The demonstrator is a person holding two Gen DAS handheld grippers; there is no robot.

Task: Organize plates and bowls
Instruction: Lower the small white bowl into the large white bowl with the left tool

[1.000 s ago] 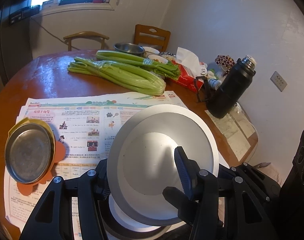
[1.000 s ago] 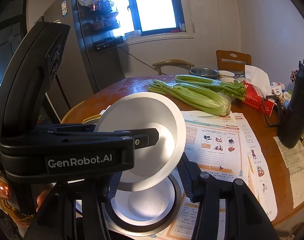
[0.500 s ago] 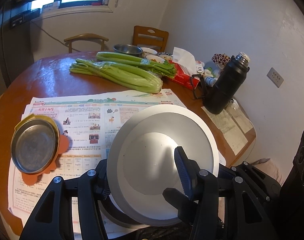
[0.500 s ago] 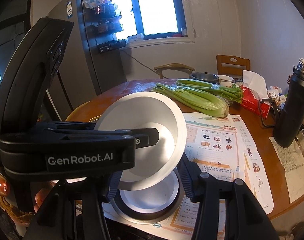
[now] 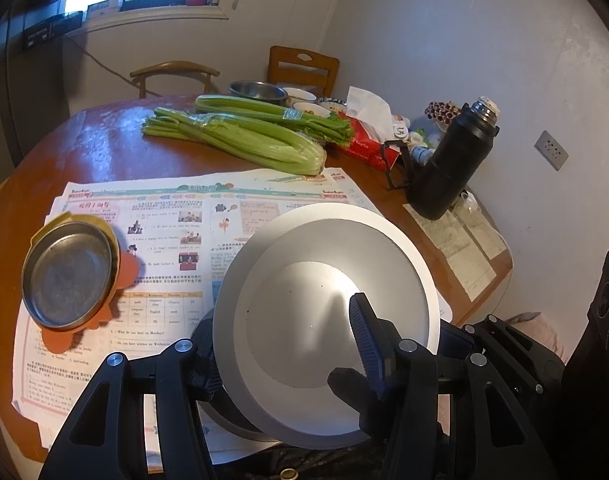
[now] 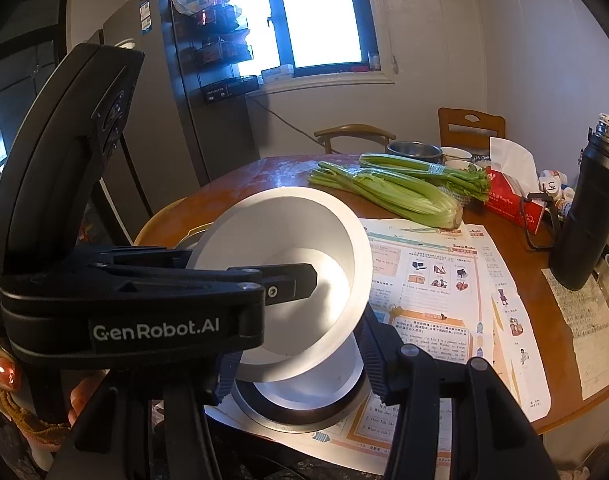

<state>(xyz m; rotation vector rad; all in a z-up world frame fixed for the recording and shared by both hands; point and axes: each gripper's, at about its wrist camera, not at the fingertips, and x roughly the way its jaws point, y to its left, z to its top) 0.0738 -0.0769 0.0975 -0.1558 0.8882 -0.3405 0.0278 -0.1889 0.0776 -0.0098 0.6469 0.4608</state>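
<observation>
A white bowl (image 5: 328, 320) is held tilted above the table's near edge; it also shows in the right wrist view (image 6: 304, 272). My left gripper (image 5: 292, 356) is shut on its rim, one finger inside, one outside. Under it a dark-rimmed bowl with a white inside (image 6: 304, 396) rests on the newspaper. My right gripper (image 6: 300, 360) straddles that lower bowl with its jaws apart, and the left gripper's body hides its left finger. A steel plate in an orange and yellow holder (image 5: 70, 272) sits at the left.
Newspaper sheets (image 5: 176, 232) cover the near round wooden table (image 5: 104, 148). Celery bunches (image 5: 240, 140) lie across the middle. A black flask (image 5: 452, 164), red tissue box (image 5: 368, 144) and steel bowl (image 5: 258, 92) stand at the back right. Chairs and a wall stand behind.
Both grippers have risen and drawn back a little. The white bowl has lifted further off the dark-rimmed bowl below, and the table looks farther away.
</observation>
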